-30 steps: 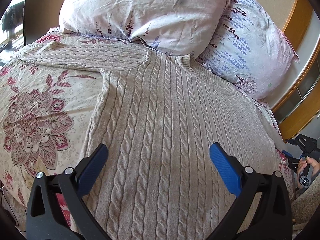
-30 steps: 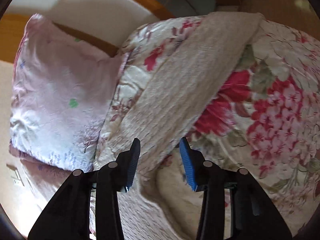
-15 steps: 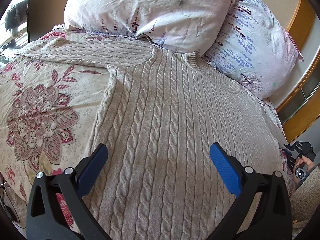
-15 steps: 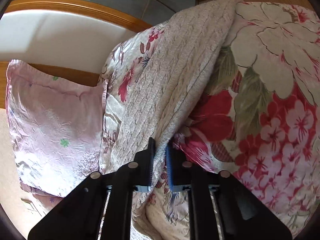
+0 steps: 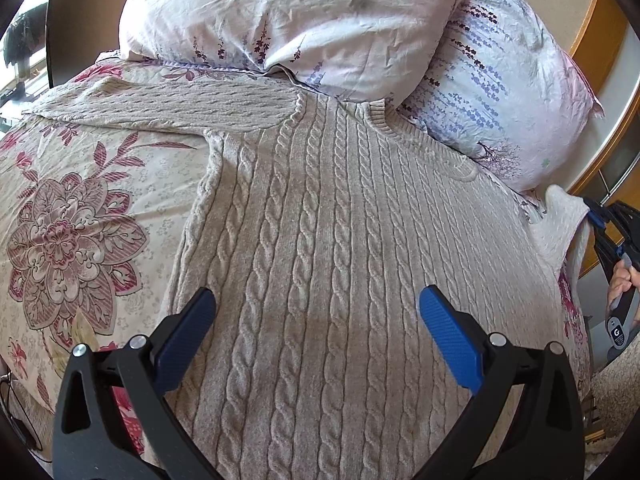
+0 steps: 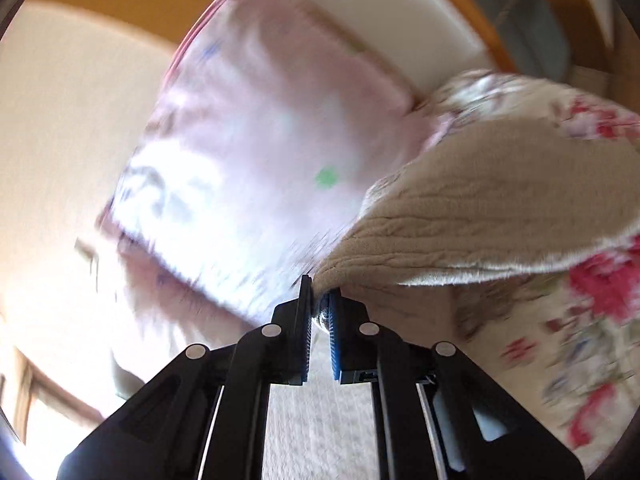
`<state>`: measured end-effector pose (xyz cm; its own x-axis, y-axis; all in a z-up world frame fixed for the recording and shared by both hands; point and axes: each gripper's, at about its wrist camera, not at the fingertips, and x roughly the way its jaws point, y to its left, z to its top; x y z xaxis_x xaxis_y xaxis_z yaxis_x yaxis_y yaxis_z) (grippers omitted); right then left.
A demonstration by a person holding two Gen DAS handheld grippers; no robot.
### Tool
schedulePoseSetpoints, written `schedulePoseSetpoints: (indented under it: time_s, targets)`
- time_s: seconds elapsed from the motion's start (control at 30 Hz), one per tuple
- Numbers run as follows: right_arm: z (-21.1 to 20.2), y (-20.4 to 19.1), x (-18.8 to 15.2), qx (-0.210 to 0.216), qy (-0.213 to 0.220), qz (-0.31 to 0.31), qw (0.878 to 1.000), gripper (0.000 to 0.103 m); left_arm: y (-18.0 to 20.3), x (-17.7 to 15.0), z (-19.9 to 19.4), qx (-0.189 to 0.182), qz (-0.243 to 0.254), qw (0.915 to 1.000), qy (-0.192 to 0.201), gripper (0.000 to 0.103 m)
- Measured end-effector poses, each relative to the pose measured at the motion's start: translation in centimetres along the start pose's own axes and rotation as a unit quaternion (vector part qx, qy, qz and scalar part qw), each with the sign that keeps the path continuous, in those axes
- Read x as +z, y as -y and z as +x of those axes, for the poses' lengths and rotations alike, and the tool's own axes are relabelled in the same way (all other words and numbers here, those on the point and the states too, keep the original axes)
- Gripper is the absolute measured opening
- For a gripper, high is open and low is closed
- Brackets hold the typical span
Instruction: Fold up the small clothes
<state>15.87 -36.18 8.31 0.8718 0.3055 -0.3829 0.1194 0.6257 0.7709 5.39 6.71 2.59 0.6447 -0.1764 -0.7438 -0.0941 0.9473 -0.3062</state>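
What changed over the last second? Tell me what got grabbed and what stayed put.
The right gripper closed from open onto the sweater's right sleeve and has begun lifting it off the bedspread; the raised sleeve end now shows at the far right of the left view. The left gripper stays open above the sweater, whose body and left sleeve stay flat.
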Motion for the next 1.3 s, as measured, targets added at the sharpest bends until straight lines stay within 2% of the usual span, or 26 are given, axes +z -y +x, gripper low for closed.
schedulePoseSetpoints:
  time_s: [0.1, 0.2, 0.27, 0.33, 0.47, 0.57, 0.8, 0.87, 0.97, 1.0, 1.07, 1.1, 1.17, 1.23, 1.3]
  targets:
    - [3.7, -1.1, -3.9, 0.001, -0.076, -0.026, 0.997, 0.008, -0.2, 0.0, -0.1, 0.002, -0.005, 1.0000, 0.002, 0.101]
    - [6.6, -0.3, -7.7, -0.033, -0.138, -0.045, 0.989, 0.008, -0.7, 0.0, -0.3, 0.004, -0.013, 0.9999, 0.004, 0.101]
    - [7.4, 0.7, -8.9, -0.047, -0.155, -0.034, 0.986, 0.008, -1.0, -0.1, -0.5, 0.007, -0.016, 0.9998, 0.005, 0.101]
    - [7.8, 1.1, -9.1, -0.053, -0.157, -0.023, 0.986, 0.008, -1.3, -0.1, -0.6, 0.009, -0.018, 0.9998, 0.005, 0.101]
    - [8.3, 0.2, -8.7, -0.067, -0.162, -0.044, 0.984, 0.009, -1.5, -0.3, -0.6, 0.010, -0.020, 0.9997, 0.003, 0.101]
    - [8.4, 1.4, -9.5, -0.074, -0.170, -0.031, 0.982, 0.009, -1.4, -0.3, -0.7, 0.009, -0.017, 0.9998, 0.002, 0.101]
    - [8.5, 0.7, -9.7, -0.074, -0.149, 0.006, 0.986, 0.009, -0.9, -0.2, -0.6, 0.001, -0.013, 0.9999, 0.000, 0.101]
    - [9.1, 0.5, -10.0, -0.100, -0.153, -0.010, 0.983, 0.009, -0.6, -0.3, -0.5, -0.003, -0.008, 1.0000, -0.001, 0.101]
    - [9.1, -0.1, -10.3, -0.111, -0.158, -0.046, 0.980, 0.011, -0.3, -0.3, -0.6, -0.008, -0.002, 1.0000, 0.000, 0.101]
    - [8.8, -0.1, -10.2, -0.109, -0.167, -0.046, 0.979, 0.013, -0.3, -0.2, -0.7, -0.008, -0.002, 1.0000, 0.002, 0.101]
    - [7.7, 0.0, -9.8, -0.089, -0.182, -0.035, 0.979, 0.031, -0.5, -0.1, -0.8, -0.008, -0.007, 0.9999, 0.004, 0.101]
    - [7.1, 0.0, -9.6, -0.083, -0.186, -0.033, 0.978, 0.036, -0.7, -0.1, -0.7, -0.007, -0.010, 0.9999, 0.004, 0.101]
    - [5.0, 0.1, -8.9, -0.096, -0.167, -0.042, 0.980, 0.060, -0.9, -0.1, -0.7, -0.007, -0.016, 0.9999, 0.003, 0.101]
    - [2.9, 0.9, -7.8, -0.097, -0.137, -0.035, 0.985, 0.061, -1.0, -0.1, -0.5, -0.008, -0.018, 0.9998, 0.001, 0.101]
    - [2.0, 2.5, -6.9, -0.097, -0.129, 0.002, 0.987, 0.061, -0.9, -0.1, -0.3, -0.010, -0.018, 0.9998, -0.004, 0.101]
